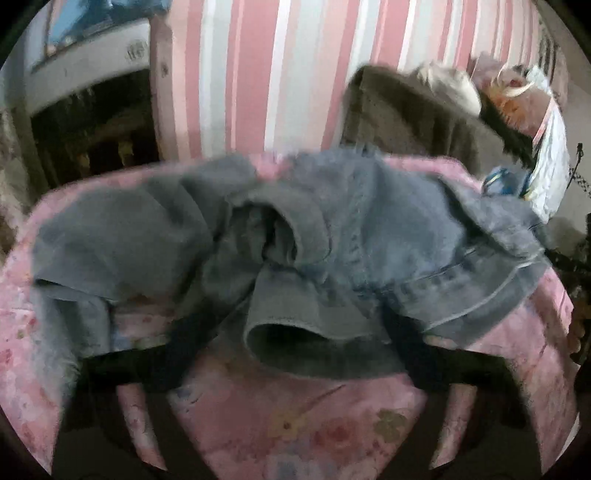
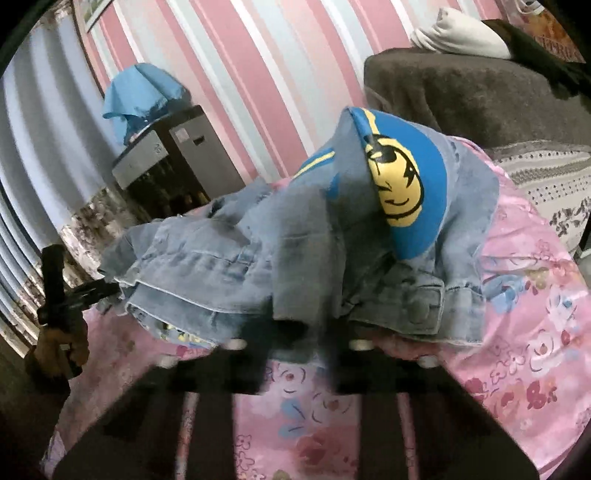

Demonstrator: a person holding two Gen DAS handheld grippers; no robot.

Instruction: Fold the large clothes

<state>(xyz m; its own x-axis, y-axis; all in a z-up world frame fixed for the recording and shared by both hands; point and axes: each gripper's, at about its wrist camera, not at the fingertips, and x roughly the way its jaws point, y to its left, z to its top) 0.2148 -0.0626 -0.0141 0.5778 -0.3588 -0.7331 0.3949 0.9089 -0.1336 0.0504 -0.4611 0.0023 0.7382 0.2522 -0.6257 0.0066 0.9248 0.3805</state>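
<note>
A blue-grey denim jacket (image 1: 303,236) lies crumpled on a pink floral bedsheet (image 1: 295,424). In the left wrist view my left gripper (image 1: 291,332) has its two black fingers spread wide, their tips at or under the jacket's near edge on either side of a sleeve cuff (image 1: 295,332). In the right wrist view the jacket (image 2: 295,251) shows a blue and yellow smiley patch (image 2: 402,184). My right gripper (image 2: 303,332) has its fingers apart with the tips under the jacket's near hem. The left gripper (image 2: 70,291) appears at far left, held in a hand.
A brown blanket (image 2: 480,96) with a white pillow (image 2: 461,33) lies at the back right. A dark cabinet (image 2: 181,158) with blue cloth stands against the pink striped wall (image 1: 258,74). A pile of clothes (image 1: 532,122) sits at far right.
</note>
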